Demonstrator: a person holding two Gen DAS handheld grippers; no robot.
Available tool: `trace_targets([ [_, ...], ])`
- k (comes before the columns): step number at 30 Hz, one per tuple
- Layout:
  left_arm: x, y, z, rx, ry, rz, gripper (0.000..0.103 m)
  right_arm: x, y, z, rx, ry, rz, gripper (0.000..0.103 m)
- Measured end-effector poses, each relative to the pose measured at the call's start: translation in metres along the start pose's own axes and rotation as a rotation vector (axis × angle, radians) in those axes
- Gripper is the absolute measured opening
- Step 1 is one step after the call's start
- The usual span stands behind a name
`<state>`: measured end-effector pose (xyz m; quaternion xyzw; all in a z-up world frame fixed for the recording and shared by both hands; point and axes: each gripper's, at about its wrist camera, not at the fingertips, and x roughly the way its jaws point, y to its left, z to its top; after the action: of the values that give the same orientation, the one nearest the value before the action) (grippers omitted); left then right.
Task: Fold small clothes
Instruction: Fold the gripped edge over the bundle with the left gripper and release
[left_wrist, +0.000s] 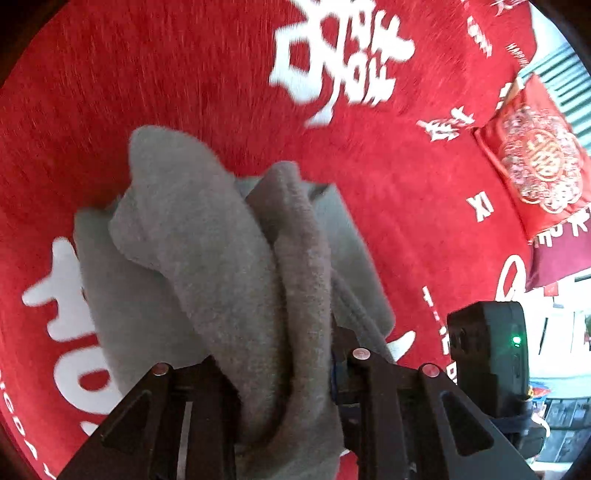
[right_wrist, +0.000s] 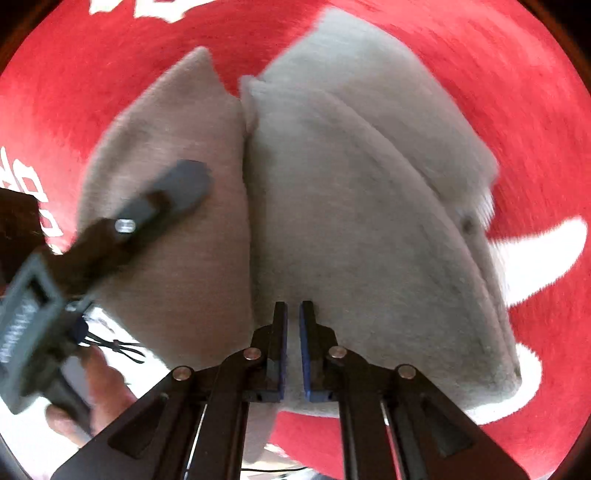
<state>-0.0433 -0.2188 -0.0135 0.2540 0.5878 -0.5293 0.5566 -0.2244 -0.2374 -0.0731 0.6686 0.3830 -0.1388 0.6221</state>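
A grey fleece garment (left_wrist: 207, 236) lies bunched on a red cloth with white characters (left_wrist: 332, 62). My left gripper (left_wrist: 284, 369) is shut on a thick fold of the garment, which drapes over its fingers and hides the tips. In the right wrist view the same garment (right_wrist: 369, 221) fills the middle, lifted in two lobes. My right gripper (right_wrist: 292, 310) hangs just above it with its jaws nearly together, a thin gap between the blue pads, nothing between them. The left gripper's finger (right_wrist: 173, 192) shows pressed into the left lobe.
A red embroidered cushion (left_wrist: 535, 162) lies at the far right of the red cloth. The right gripper's body with a green light (left_wrist: 491, 354) shows at the lower right of the left wrist view. A hand (right_wrist: 103, 384) holds the left gripper's handle.
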Motion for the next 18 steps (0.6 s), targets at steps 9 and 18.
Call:
trace_targets([
  [9, -0.073, 0.013, -0.02, 0.011, -0.178, 0.032, 0.087, 0.019, -0.018, -0.01, 0.088, -0.005, 0.099, 0.008],
  [18, -0.099, 0.094, -0.049, -0.155, -0.198, 0.278, 0.087, -0.005, -0.055, -0.004, 0.304, -0.109, 0.326, 0.048],
])
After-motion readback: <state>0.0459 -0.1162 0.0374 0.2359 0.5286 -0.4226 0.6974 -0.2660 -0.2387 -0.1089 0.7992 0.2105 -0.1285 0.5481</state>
